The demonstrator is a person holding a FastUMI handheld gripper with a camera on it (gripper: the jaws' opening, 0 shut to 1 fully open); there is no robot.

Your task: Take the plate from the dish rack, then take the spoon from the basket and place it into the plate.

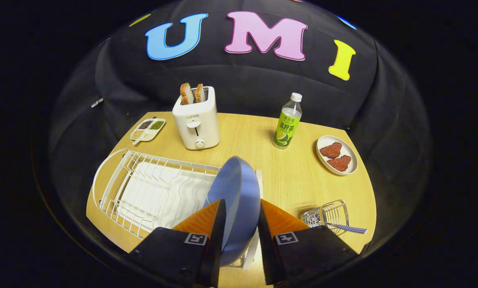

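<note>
Gripper (240, 216) body black, each side bearing a square marker.

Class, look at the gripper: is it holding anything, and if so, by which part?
The gripper is shut on the blue plate, both fingers pressing its near rim edge-on; the plate stands upright at the end of the dish rack.

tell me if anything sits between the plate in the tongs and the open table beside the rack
Nothing visible does. The tongs are shut on the blue plate at the dish rack's end; the bare table lies beside it, the wire basket off to the side.
</note>
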